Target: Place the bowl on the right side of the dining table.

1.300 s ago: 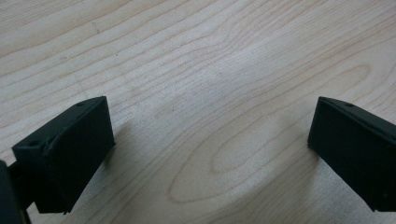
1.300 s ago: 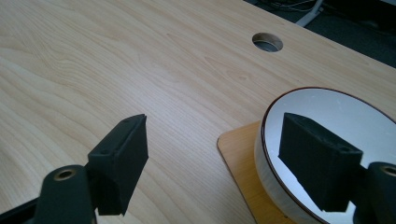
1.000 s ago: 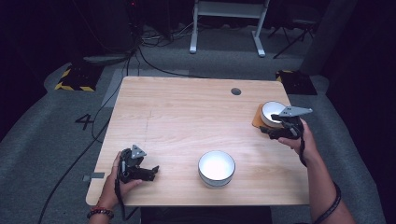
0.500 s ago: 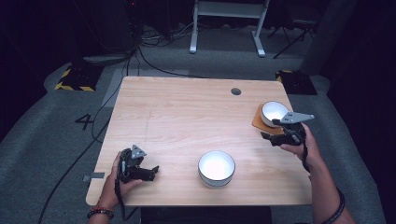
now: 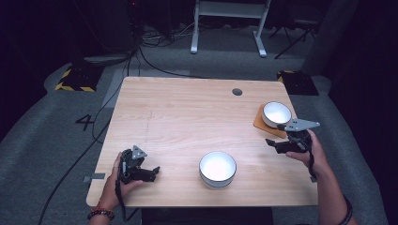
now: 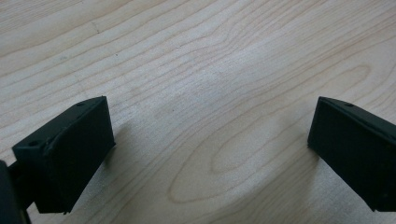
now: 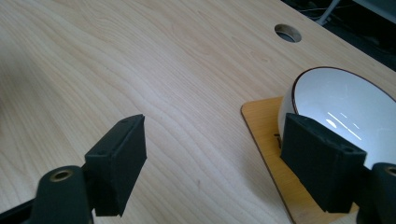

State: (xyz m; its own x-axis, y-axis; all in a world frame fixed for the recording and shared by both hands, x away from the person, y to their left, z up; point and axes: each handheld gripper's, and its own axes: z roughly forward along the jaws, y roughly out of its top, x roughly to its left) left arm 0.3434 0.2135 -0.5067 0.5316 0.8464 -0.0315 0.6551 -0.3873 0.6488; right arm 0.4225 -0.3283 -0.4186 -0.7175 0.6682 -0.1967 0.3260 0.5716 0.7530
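A white bowl with a dark rim sits on an orange coaster at the table's right side; the same bowl and coaster show in the right gripper view. My right gripper is open, just in front of the coaster, with nothing between its jaws. A second white bowl stands near the front middle of the table. My left gripper rests open on bare wood at the front left, its jaws wide apart and empty.
The wooden table has a round cable hole near its far edge, also seen as a hole from the right gripper. Cables run over the grey floor at left. A white frame stand is beyond the table.
My right gripper has drawn back toward the front edge, away from the bowl on the coaster. The left gripper has stayed put.
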